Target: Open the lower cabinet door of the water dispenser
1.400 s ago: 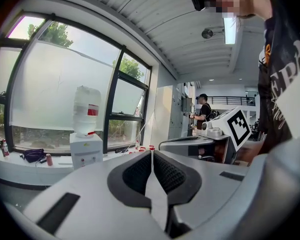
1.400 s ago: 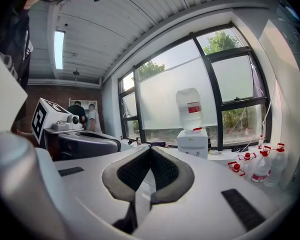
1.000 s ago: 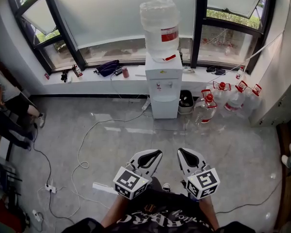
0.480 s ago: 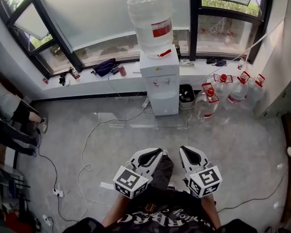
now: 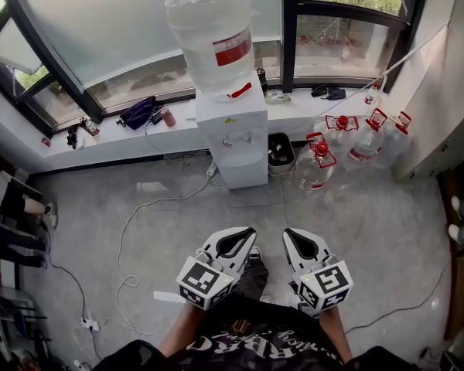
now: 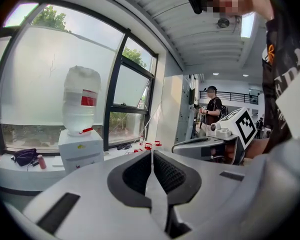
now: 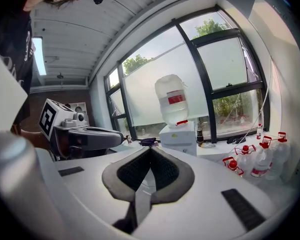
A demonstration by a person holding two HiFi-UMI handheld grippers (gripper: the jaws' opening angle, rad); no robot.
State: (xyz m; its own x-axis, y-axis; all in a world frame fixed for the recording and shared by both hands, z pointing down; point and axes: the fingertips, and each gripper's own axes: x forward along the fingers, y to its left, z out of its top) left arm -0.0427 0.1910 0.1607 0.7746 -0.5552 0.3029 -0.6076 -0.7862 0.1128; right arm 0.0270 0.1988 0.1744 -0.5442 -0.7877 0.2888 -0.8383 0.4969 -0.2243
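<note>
While both are held low over the grey tiled floor [image 5: 356,230], the left tongs [image 5: 247,235] and the right tongs [image 5: 291,236] sit side by side, each with its jaws pressed together and nothing between them. Well ahead of both tips, against the white window sill [image 5: 100,141], stands the white box-shaped water dispenser [image 5: 233,122] with a clear plastic bottle [image 5: 209,37] upturned on top. Its lower cabinet door [image 5: 243,168] looks closed. Ahead of the right tongs stand clear water jugs with red caps [image 5: 348,141]. A white cable [image 5: 124,238] trails ahead of the left tongs.
</note>
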